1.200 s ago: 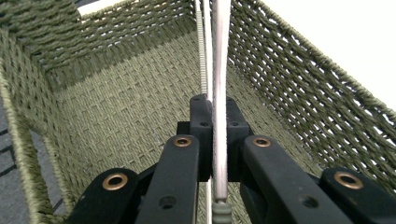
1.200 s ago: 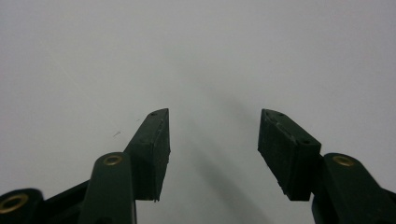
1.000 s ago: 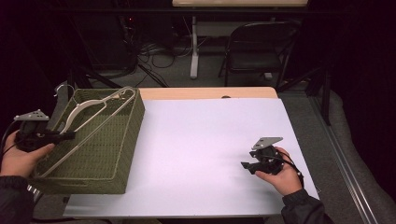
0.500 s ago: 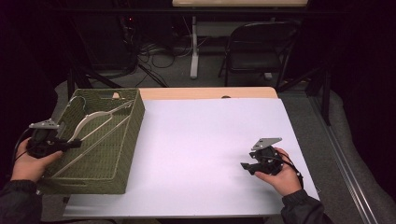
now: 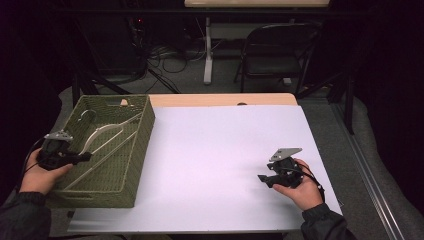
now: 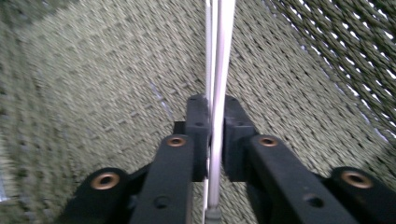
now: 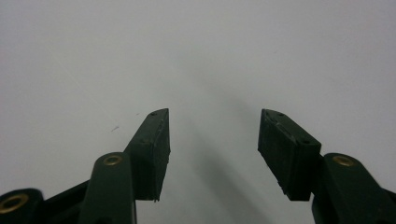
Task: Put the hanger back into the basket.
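The white clothes hanger now lies inside the green woven basket at the left end of the counter, so the putting-away looks nearly done. The left gripper sits low in the basket with the hanger's thin white bar between its jaws, which have just been opening a little; the pads stand just off the bar, so by the look of it the release is under way and only the withdrawal is left. The right gripper rests well apart on the bare counter, jaws wide and holding nothing.
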The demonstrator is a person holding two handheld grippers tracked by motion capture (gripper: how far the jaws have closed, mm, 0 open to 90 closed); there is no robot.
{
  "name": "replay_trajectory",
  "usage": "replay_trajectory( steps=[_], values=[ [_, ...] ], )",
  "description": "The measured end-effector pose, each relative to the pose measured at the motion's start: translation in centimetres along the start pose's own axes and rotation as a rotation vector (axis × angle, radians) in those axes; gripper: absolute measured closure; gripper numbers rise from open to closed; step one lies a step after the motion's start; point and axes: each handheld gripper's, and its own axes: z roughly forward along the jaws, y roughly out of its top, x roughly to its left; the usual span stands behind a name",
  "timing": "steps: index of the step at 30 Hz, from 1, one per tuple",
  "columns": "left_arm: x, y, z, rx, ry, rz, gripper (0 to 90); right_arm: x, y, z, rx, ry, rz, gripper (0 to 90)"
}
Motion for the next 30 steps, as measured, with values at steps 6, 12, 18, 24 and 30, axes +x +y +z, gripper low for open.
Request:
replay_trajectory(
  steps=[6, 12, 18, 24, 30],
  values=[
    [0.2, 0.1, -1.5, -0.1, 0.068, -0.026, 54.5, 0.0, 0.0, 0.0, -0.013, 0.002, 0.002, 43.5],
    [-0.7, 0.1, -3.9, -0.182, 0.124, -0.064, 43.5, 0.0, -0.1, 0.0, -0.017, -0.003, 0.002, 43.4],
    [-2.6, 0.0, -5.7, -0.233, 0.125, -0.069, 42.4, 0.0, 0.0, -0.1, -0.008, -0.006, 0.001, 43.4],
    [-4.7, 0.1, -6.1, -0.26, 0.094, -0.107, 40.3, 0.1, 0.0, 0.0, -0.023, -0.005, 0.001, 43.3],
    [-8.5, 1.1, -5.6, -0.295, 0.001, -0.083, 36.1, 0.0, -0.1, -0.2, -0.005, -0.006, -0.002, 43.0]
  ],
)
